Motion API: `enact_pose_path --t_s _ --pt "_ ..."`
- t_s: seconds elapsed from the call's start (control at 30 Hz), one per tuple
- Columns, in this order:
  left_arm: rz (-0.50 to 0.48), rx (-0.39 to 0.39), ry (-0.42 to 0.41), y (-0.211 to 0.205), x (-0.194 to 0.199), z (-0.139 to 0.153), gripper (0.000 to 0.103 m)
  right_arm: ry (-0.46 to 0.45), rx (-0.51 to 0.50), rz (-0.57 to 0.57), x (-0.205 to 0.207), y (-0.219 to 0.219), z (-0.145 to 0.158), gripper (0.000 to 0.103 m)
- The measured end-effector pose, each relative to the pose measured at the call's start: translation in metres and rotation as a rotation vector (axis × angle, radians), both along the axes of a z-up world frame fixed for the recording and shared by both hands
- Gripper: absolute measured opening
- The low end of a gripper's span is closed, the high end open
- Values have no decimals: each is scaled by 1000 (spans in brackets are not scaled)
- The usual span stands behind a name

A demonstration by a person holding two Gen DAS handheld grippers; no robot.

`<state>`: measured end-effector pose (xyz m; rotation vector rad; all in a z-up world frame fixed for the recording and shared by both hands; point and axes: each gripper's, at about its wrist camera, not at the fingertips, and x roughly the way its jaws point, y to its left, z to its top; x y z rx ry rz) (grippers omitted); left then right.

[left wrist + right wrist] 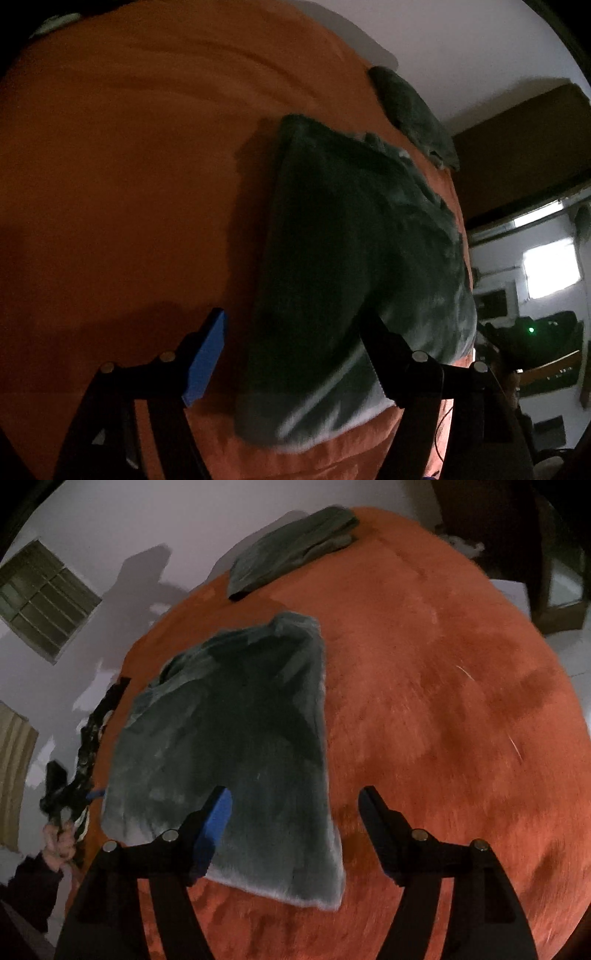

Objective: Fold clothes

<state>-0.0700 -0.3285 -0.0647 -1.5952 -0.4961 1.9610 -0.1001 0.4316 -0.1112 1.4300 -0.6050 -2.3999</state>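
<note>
1. Both tongs spread wide and empty: left gripper [291,354] poised over the near left edge of the garment [354,258], right gripper [295,830] poised over its near right corner.
2. Garment [236,746]: dark grey-green, fleecy, lying flat as a rough rectangle on the orange blanket [443,720], near hem pale and slightly blurred; far end rumpled, with loose flaps bunched toward the left.
3. Fits either a piece part-folded and awaiting another fold, or one just laid out; cannot tell which.
4. Risk at the hem: thick pile, so a pinch likely to catch only the top layer and peel the fold apart.
5. Risk of snagging the blanket along with the garment, since both are fuzzy and lie touching.
6. Risk from the bunched far end: trapped lumps if folded over unsmoothed, giving a crooked stack.
7. Second garment [295,550], seemingly folded, well apart at the far edge; a wide sweep could drag it off.
8. Dim, blurred views; edges easy to misjudge.
</note>
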Motion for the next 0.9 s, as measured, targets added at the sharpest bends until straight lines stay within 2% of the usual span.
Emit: enact_pose_path --t_s 0.1,0.23,0.3,0.4,0.5,0.6,0.7,0.8,0.9 --pt "-55 79 -56 10 -35 -5 74 -43 -1 41 -35 6 -9 71" --pt "-98 64 -41 19 -54 -9 74 -82 -79 33 -81 16 -22 71" --pt "-112 80 -58 23 -58 -18 74 -90 -127 34 -98 17 -29 71" --pt "-118 113 -117 33 -70 -39 74 -134 -174 61 -112 10 -43 71" --pt "-135 102 -158 43 -73 -53 74 -178 -221 89 -126 3 -57 71" --pt "-153 101 -165 36 -66 -51 74 -214 -263 109 -137 -4 -69 71" --pt "-150 136 -169 14 -55 -50 74 -213 -282 104 -140 -7 -71 71" --pt "-145 158 -201 11 -57 -60 74 -223 -301 113 -150 -14 -73 71" --pt "-109 188 -197 16 -67 -62 75 -233 -321 121 -160 -21 -75 71"
